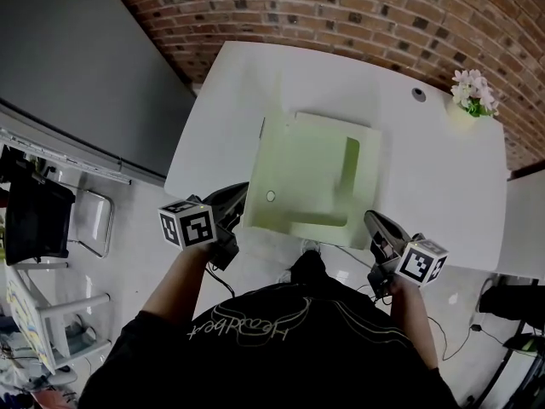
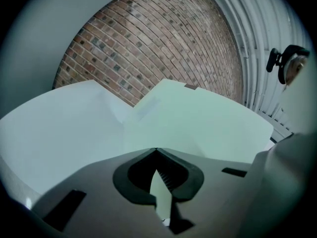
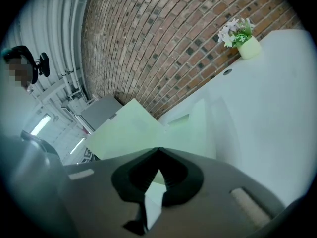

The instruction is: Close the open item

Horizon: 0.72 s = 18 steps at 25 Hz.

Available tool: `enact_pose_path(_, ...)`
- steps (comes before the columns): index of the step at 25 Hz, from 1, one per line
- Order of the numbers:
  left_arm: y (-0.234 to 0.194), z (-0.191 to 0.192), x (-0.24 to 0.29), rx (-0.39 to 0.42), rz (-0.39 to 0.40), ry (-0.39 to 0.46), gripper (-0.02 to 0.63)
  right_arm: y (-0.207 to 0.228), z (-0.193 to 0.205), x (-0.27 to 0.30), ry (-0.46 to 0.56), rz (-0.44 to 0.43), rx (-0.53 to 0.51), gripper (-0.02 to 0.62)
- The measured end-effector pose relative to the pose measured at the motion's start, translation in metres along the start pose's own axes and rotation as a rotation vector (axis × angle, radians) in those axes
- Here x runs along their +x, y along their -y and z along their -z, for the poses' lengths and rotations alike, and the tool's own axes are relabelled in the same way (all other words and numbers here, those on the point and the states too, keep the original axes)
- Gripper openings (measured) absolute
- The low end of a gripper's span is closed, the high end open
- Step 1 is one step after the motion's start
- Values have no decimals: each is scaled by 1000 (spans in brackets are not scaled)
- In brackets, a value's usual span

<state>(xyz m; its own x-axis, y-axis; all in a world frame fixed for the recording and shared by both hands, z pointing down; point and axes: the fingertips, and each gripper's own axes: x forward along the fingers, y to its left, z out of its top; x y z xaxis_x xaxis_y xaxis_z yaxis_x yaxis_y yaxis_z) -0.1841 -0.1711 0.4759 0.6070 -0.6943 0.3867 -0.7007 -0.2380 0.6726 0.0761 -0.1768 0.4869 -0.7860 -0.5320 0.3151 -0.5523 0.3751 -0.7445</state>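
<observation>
A pale green cardboard box (image 1: 311,177) lies open on the white table (image 1: 426,169), with its big lid panel (image 1: 285,173) raised toward me. In the left gripper view the box (image 2: 198,120) fills the space just past the jaws. The right gripper view has the box (image 3: 133,128) ahead and to the left. My left gripper (image 1: 241,196) is shut and empty at the box's near left edge; its tips meet (image 2: 156,150). The right gripper (image 1: 371,220) is shut and empty too, just off the near right corner (image 3: 158,149).
A small pot of pink flowers (image 1: 473,94) (image 3: 241,38) stands at the table's far right, beside a round cable hole (image 1: 418,94). A brick wall (image 1: 341,7) runs behind the table. A chair (image 1: 38,216) stands on the floor to the left.
</observation>
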Motion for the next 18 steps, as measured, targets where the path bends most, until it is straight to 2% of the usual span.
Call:
enact_pose_path(6,3,1,11,18,-8,-35,2,9,-5,-4,37,9,23,3)
enact_pose_path(13,7,8,28,41,-5,-80,2,27,2,-6,32,-1,45,3)
enact_pose_path(18,12,7,38,55,0,-99,2,38,1,-9,30,38,40,4)
